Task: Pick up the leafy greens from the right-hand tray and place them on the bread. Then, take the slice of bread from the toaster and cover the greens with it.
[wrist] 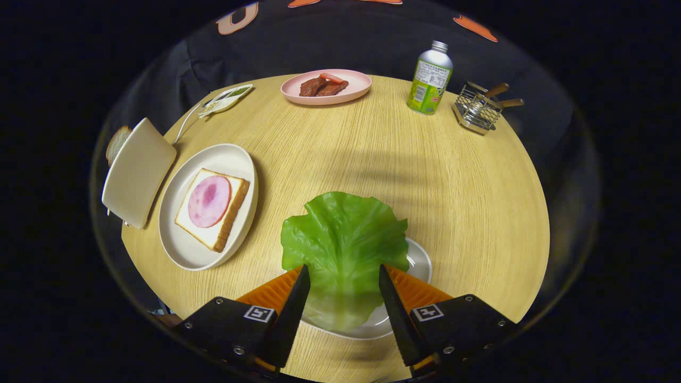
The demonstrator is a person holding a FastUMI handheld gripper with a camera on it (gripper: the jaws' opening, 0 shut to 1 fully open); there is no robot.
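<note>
The gripper [340, 276] sits low over a round wooden table [479, 202], its two black, orange-backed fingers [291, 311] standing apart on either side of a green lettuce leaf [343, 250]. The leaf's stem end lies between the fingers; whether both press on it cannot be told. The leaf spreads ahead of the fingertips and covers most of a small white plate [420, 263] beneath it, whose rim shows beside the right finger.

Beyond the left finger, an oval white plate [183, 244] carries a slice of bread [226, 226] topped with a round pink slice of ham [209, 201]. Just past that plate stands a cream toaster [137, 173], a second slice of bread [116, 142] showing behind it, with a white cord running off toward a small dish of seasonings [226, 99].

At the far side of the table sit a pink plate [356, 85] of brown meat pieces, a green-labelled metal bottle [430, 78], and a wire rack [476, 111] holding wooden-handled utensils.
</note>
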